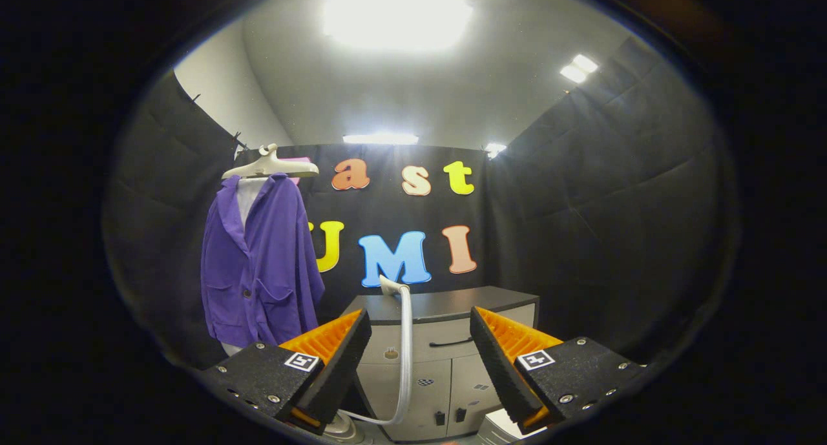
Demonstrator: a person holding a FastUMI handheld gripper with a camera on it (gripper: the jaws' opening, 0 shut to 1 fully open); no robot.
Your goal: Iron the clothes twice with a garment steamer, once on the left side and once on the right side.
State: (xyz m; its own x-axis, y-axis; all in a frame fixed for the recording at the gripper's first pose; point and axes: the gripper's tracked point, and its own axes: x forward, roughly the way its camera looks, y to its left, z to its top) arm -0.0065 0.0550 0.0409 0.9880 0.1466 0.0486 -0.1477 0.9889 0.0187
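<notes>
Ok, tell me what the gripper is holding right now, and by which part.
Nothing is held. The gripper is open, its fingers spread wide, with the steamer hose running up through the gap between them, touching neither. The purple jacket hangs beyond.

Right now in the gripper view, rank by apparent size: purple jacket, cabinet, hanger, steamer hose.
1. cabinet
2. purple jacket; nearer, so true order unsure
3. steamer hose
4. hanger
gripper open.

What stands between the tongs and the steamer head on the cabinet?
Nothing visible blocks it. The open tongs frame the grey hose, which rises to the steamer head at the cabinet top, straight beyond the fingers. The purple jacket hangs off to the side.
</notes>
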